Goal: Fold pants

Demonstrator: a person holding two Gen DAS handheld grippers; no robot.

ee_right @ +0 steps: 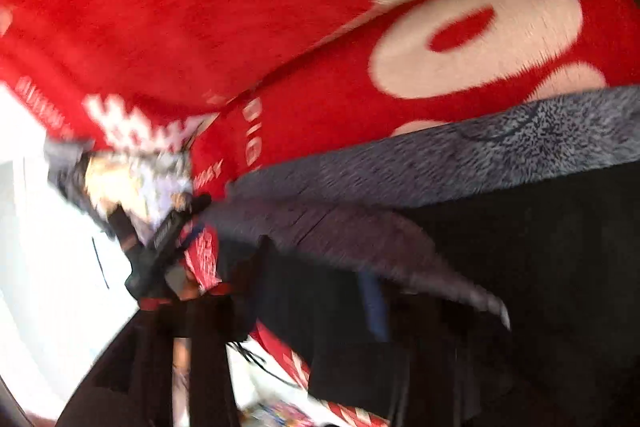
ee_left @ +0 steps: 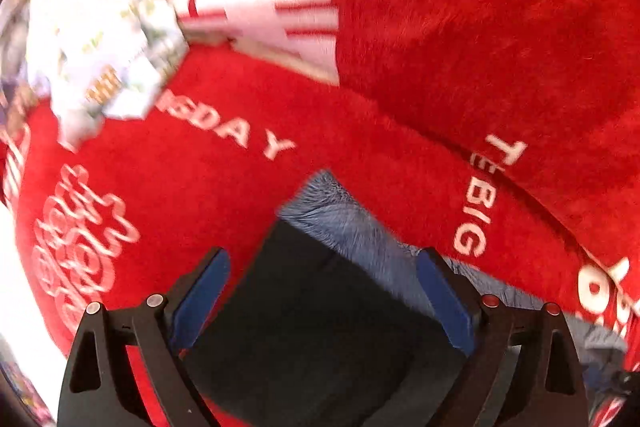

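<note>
Left gripper (ee_left: 324, 291) fingers (ee_left: 204, 291) spread, released above dark pants (ee_left: 320, 327) lying on a red blanket (ee_left: 480, 27) for folding; right fingers' state unclear.

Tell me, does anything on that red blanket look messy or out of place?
Only slightly: the dark pants lie with a grey fleecy inside band turned out along one edge on the red blanket. Nothing looks spilled or torn, though the right view is blurred.
</note>
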